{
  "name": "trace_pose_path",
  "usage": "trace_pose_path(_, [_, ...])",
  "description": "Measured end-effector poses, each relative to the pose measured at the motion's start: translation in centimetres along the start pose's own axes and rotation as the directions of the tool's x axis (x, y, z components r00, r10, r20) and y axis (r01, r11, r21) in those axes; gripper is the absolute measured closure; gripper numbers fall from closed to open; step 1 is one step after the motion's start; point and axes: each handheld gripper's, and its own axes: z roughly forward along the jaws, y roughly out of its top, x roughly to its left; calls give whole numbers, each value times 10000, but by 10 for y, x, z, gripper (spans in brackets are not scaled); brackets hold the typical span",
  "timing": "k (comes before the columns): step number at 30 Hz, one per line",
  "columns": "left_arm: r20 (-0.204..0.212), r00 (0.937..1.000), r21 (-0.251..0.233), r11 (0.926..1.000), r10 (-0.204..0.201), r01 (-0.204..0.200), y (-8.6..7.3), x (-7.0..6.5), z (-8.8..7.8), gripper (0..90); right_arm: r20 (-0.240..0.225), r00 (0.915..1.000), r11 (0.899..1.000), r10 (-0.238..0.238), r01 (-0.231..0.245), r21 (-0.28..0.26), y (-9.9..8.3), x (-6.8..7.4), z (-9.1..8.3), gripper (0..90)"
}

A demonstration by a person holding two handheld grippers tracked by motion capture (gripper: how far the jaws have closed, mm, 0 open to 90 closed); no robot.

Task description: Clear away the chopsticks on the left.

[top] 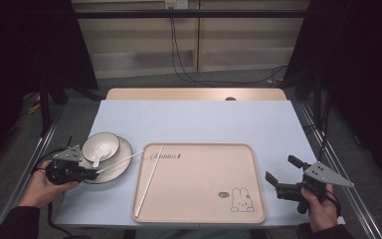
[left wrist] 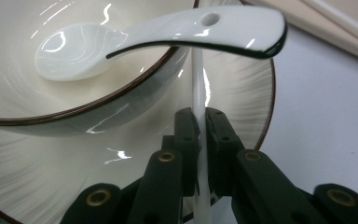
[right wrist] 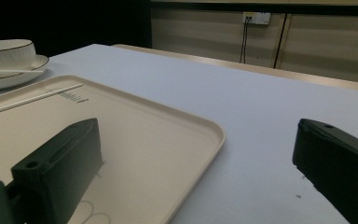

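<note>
My left gripper is shut on a thin white chopstick. That chopstick lies across the white plate and points toward the tray. A white bowl with a dark rim sits on the plate, with a white spoon resting in it. A second chopstick lies along the left side of the beige tray. At the table's right edge, beside the tray, my right gripper stands open and holds nothing.
The tray fills the front middle of the pale blue table and has a rabbit drawing at its near right corner. A wooden strip runs behind the table. Metal frame rails flank both sides, and cables lie on the floor beyond.
</note>
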Motion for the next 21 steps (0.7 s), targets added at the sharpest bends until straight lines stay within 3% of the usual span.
trace_pose_path(4, [91, 9999, -229, 9997, -53, 55, 0, -3, -3, 847, 5, 10000, 10000, 27, -27, 10, 0, 0, 0, 10])
trace_pose_path(10, [83, 9982, -564, 9966, -596, 600, 0, -9, -5, 848, -46, 10000, 10000, 12, -12, -25, 0, 0, 0, 10])
trace_pose_path(14, [187, 9971, -666, 9949, -741, 752, 0, -11, -8, 848, -84, 10000, 10000, 30, -31, -33, 0, 0, 0, 10])
trace_pose_path(21, [334, 9927, -1228, 9853, -1157, 1189, 2, -18, -12, 848, -29, 10000, 10000, 46, -46, -25, 0, 0, 0, 9])
